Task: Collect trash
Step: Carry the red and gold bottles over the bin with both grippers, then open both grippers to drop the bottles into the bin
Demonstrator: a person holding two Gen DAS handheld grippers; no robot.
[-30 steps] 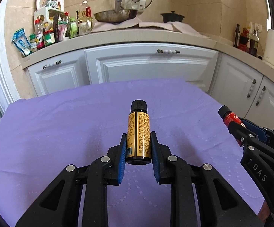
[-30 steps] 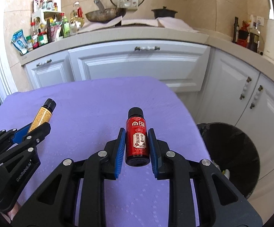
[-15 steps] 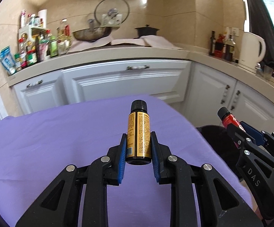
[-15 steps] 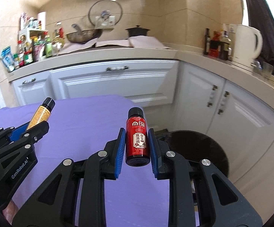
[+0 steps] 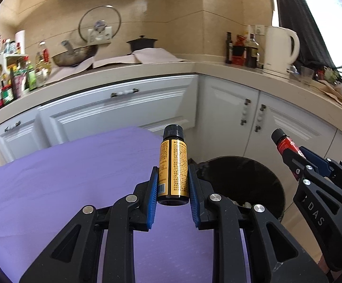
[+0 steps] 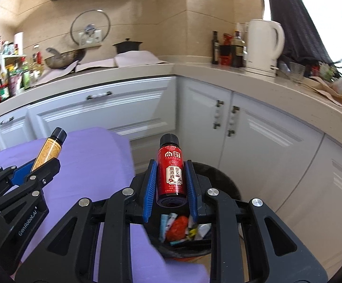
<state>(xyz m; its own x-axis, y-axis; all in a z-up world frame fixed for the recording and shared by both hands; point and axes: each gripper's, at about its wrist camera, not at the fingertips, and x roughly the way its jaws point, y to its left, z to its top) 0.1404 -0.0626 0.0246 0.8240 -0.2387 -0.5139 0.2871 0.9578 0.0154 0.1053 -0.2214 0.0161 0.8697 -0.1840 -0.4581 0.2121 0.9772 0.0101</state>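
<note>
My left gripper [image 5: 173, 184] is shut on a small brown bottle with a gold label [image 5: 173, 165], held upright above the right edge of the purple table [image 5: 64, 176]. My right gripper [image 6: 169, 184] is shut on a small bottle with a red label [image 6: 171, 172], held above the black trash bin [image 6: 220, 176]. The bin holds several wrappers [image 6: 182, 228]. In the left wrist view the bin [image 5: 241, 179] lies just right of the gold bottle, and the red bottle [image 5: 285, 142] shows at far right. The gold bottle [image 6: 49, 149] shows at left in the right wrist view.
White kitchen cabinets [image 5: 123, 108] and a beige counter [image 5: 194, 67] run behind and to the right. On the counter stand a white kettle [image 5: 279, 47], a wok [image 5: 74, 56], a black pot [image 5: 142, 43] and many bottles [image 5: 12, 82].
Both grippers have swung right with their bottles, from over the table towards the bin. The right gripper now hangs over the bin's opening.
</note>
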